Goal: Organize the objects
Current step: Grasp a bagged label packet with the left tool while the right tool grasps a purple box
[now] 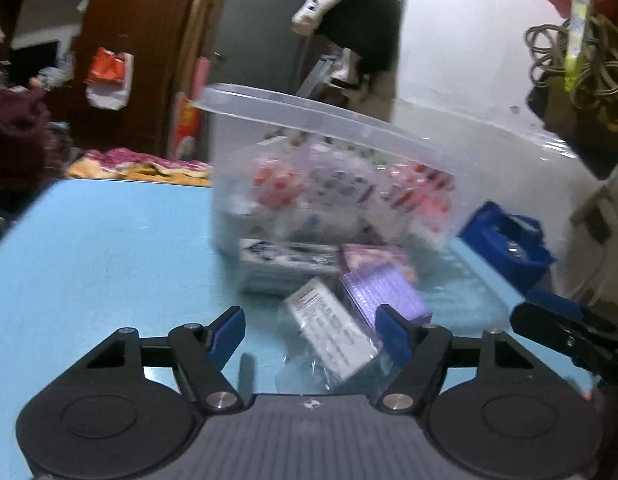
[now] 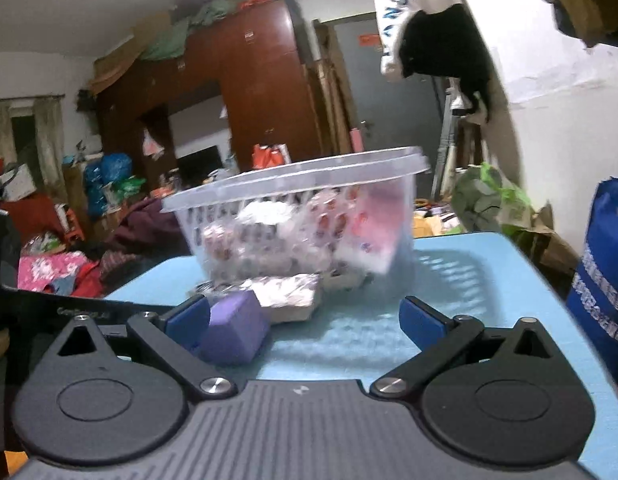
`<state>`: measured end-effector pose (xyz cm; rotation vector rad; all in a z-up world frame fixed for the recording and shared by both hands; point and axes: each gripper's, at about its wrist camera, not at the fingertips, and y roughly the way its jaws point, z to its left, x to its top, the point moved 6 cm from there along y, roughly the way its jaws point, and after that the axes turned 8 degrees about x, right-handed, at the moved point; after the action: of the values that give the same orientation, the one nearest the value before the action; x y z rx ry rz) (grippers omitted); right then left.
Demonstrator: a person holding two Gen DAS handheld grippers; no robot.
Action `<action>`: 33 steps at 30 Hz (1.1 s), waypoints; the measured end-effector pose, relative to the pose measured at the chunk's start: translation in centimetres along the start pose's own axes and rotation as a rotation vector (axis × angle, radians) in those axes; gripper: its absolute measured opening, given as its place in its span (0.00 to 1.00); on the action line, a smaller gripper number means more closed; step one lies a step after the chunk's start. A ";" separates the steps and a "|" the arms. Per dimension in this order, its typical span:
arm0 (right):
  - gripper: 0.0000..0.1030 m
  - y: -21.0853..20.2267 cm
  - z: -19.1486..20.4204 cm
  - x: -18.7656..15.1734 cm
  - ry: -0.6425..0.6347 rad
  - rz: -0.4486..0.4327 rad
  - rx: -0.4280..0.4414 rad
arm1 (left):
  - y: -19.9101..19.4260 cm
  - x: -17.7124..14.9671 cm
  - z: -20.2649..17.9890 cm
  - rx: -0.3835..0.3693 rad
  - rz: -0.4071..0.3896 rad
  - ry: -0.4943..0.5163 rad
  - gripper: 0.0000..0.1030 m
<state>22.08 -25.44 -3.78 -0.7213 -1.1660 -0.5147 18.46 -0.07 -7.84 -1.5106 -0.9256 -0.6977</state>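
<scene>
A clear plastic basket (image 1: 341,128) full of small packets stands on the blue table (image 1: 109,248); it also shows in the right wrist view (image 2: 293,184). In front of it lie a white-labelled clear packet (image 1: 329,336), a purple box (image 1: 389,292) and a silver pack (image 1: 285,264). My left gripper (image 1: 313,332) is open, with the labelled packet between its fingers. My right gripper (image 2: 305,320) is open; the purple box (image 2: 237,332) rests against its left finger and the silver pack (image 2: 289,296) lies beyond. The right gripper's tip shows in the left view (image 1: 565,328).
A blue bag (image 2: 605,280) stands at the table's right edge and shows in the left view (image 1: 509,244). A cluttered room with a wooden wardrobe (image 2: 245,92), clothes and bags lies behind. A white wall (image 1: 469,60) is on the right.
</scene>
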 end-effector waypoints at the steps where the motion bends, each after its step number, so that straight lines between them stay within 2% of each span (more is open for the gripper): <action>1: 1.00 0.2 0.4 -0.3 -0.017 0.015 0.008 | -0.4 -0.1 0.4 0.014 -0.003 0.005 0.69; 3: 1.00 0.7 1.3 -0.9 -0.058 0.040 0.006 | -0.7 0.1 1.1 -0.001 -0.004 -0.018 0.68; 7: 1.00 1.3 2.0 -1.7 -0.076 0.053 0.014 | 0.8 -0.4 -0.2 0.002 0.030 0.058 0.68; 8: 1.00 1.4 2.0 -1.8 -0.084 0.058 0.009 | 1.2 -0.6 -0.3 0.004 0.034 0.063 0.65; 9: 1.00 1.4 2.0 -1.8 -0.091 0.061 0.004 | 1.1 -0.6 -0.3 0.008 0.020 0.062 0.48; 10: 1.00 1.4 1.9 -1.8 -0.096 0.065 0.001 | 0.9 -0.7 0.0 0.000 0.024 0.050 0.42; 12: 1.00 1.7 2.2 -1.9 -0.102 0.074 0.012 | 0.4 -0.7 0.6 -0.027 0.008 0.023 0.41; 15: 0.98 2.8 3.8 -2.2 -0.150 0.100 0.023 | -0.2 -0.5 1.3 -0.018 -0.038 0.032 0.41; 17: 0.92 3.7 4.5 -2.3 -0.186 0.115 0.021 | -0.7 -0.4 1.8 -0.023 -0.072 0.031 0.40; 20: 0.78 4.9 5.3 -2.4 -0.206 0.146 0.026 | -1.4 -0.4 2.2 -0.017 -0.111 0.038 0.40; 21: 0.70 5.2 5.4 -2.5 -0.208 0.158 0.024 | -1.5 -0.6 2.3 -0.017 -0.115 0.047 0.40; 23: 0.45 5.8 5.5 -2.9 -0.218 0.190 0.017 | -1.8 -0.8 2.5 -0.026 -0.123 0.043 0.40; 26: 0.43 5.1 5.5 -3.2 -0.220 0.178 0.011 | -2.3 -1.2 2.8 -0.030 -0.149 0.045 0.40; 33: 0.43 -0.5 5.3 -1.7 -0.179 0.028 0.054 | -4.5 -1.1 2.4 -0.087 -0.231 0.037 0.40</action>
<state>17.83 -21.83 -4.11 -0.7474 -1.3292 -0.3997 13.83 2.16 -6.82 -1.4743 -1.0635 -0.9400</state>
